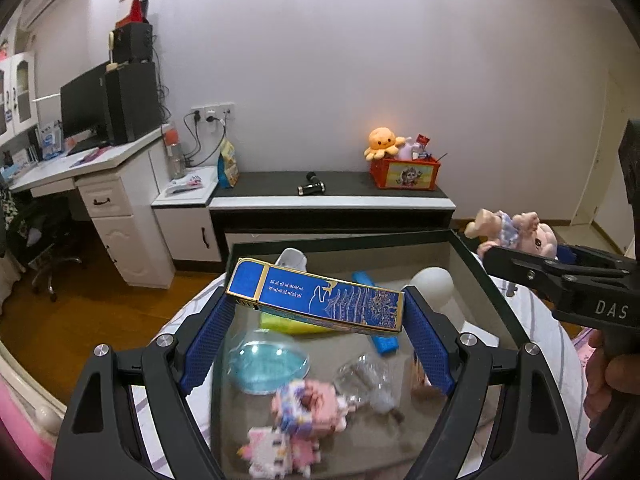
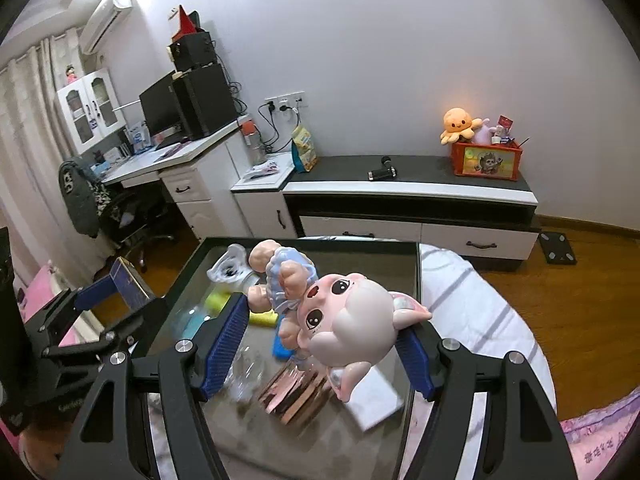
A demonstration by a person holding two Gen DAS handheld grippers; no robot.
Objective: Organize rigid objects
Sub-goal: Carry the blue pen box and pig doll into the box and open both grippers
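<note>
My left gripper (image 1: 316, 300) is shut on a long blue box with gold edges (image 1: 316, 296) and holds it crosswise above the glass-walled bin (image 1: 472, 252). My right gripper (image 2: 324, 320) is shut on a pink big-headed doll figure in a blue dress (image 2: 344, 316), also held above the bin (image 2: 416, 280). The right gripper (image 1: 560, 276) with the doll (image 1: 516, 232) shows at the right of the left wrist view. The left gripper (image 2: 108, 292) with the blue box (image 2: 128, 280) shows at the left of the right wrist view.
In the bin lie pink block figures (image 1: 296, 420), a blue-tinted clear dome (image 1: 264, 364), a crumpled clear wrapper (image 1: 368, 380), a yellow-green item (image 1: 280, 322), a white round object (image 1: 432, 284) and a pink-brown packet (image 2: 296, 392). A low cabinet (image 2: 400, 192) stands by the wall.
</note>
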